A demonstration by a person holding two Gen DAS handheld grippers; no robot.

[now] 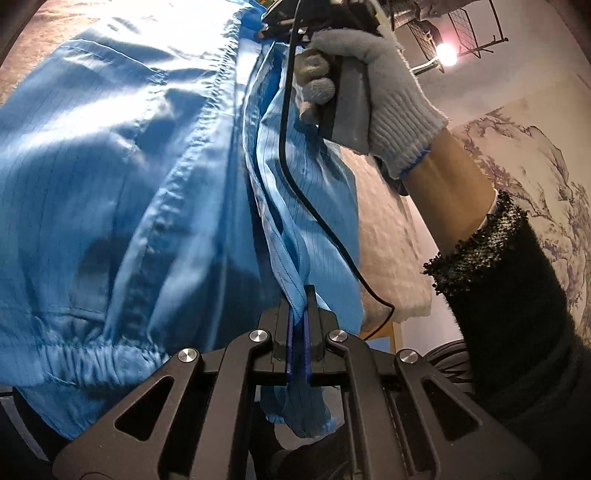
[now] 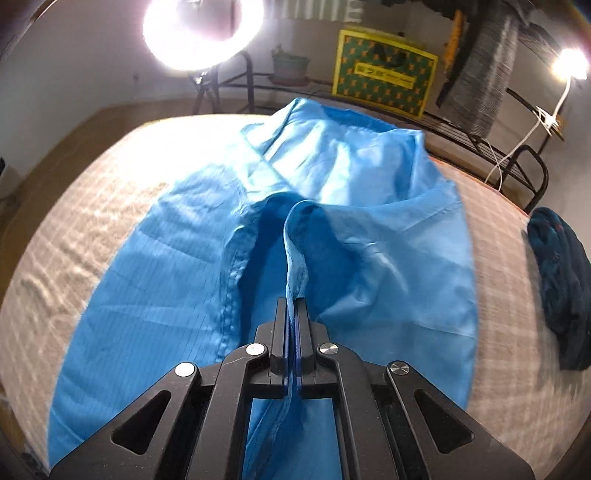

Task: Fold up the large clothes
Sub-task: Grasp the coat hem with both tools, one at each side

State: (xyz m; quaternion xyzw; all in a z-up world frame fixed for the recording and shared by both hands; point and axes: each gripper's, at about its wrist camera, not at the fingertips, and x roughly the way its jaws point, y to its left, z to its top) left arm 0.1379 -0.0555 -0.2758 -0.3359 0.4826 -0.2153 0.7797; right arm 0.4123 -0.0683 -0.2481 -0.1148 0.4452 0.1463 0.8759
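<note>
Pinching the same blue garment [image 2: 177, 258] from 2 places, both tools are clamped tight on its cloth. The left tool [image 1: 298, 314] has its fingers closed on a narrow bunched strip of hem, and some loose fabric hangs out below the jaws. The right tool [image 2: 293, 314] is likewise closed on a thin folded edge that rises between its fingers. In the left wrist view the right tool [image 1: 280, 26] shows at the top, gripped by a gloved hand [image 1: 369, 92], with a black cable [image 1: 291, 177] trailing down from it.

Holding 2 points along 1 edge probably serves to keep that edge taut and straight, so a panel can be carried over as a clean fold rather than a crumpled heap. The stretched seam running between the tools in the left wrist view fits this.

The garment lies spread across a bed [image 2: 92, 206] with a pale checked cover, its near part lifted off the surface by the tools. It is a thin, shiny, light blue fabric with fine pinstripes, stitched seams and an elastic gathered cuff [image 1: 92, 362]. It looks slippery and creases easily. A dark blue bundle of cloth [image 2: 561, 288] sits well apart, near the bed's right edge.
</note>
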